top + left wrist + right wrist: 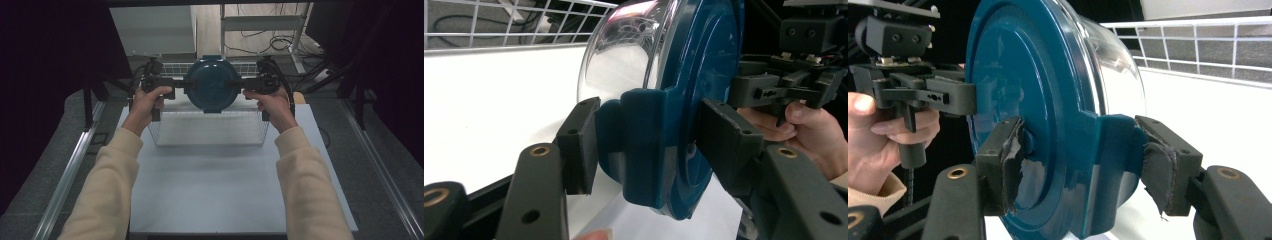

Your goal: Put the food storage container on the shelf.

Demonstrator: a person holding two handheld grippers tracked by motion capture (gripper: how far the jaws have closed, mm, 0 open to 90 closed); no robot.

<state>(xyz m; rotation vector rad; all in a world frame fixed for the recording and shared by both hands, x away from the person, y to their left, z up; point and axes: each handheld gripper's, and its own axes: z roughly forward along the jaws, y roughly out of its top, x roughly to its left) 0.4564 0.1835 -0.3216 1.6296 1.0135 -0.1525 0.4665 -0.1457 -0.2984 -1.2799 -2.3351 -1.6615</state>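
High view showed you carrying the round clear-glass container with the dark teal plastic lid (212, 84) between both tools, above the far edge of the white wire basket (210, 131) that stood on the pale desk (235, 190). At the left, your left tool (178, 89) was clamped on the teal latch tab at that side of the lid; in the left gripper view the tab (644, 145) sat between the jaws with the black pads (578, 145) pressed against it, the jaws narrowed to the tab's width. The container was turned on edge, lid facing you and glass bowl away, likely because the two side tabs were the only flat places to pinch.

At the right, your right tool (241, 85) mirrored that hold on the opposite tab; in the right gripper view the worn, fraying pads (1012, 155) squeezed the tab (1113, 165) from both sides. Gripping both ends probably kept a heavy, smooth container from twisting.

No brand, label or writing could be read on the lid, the glass, the basket or the tools.
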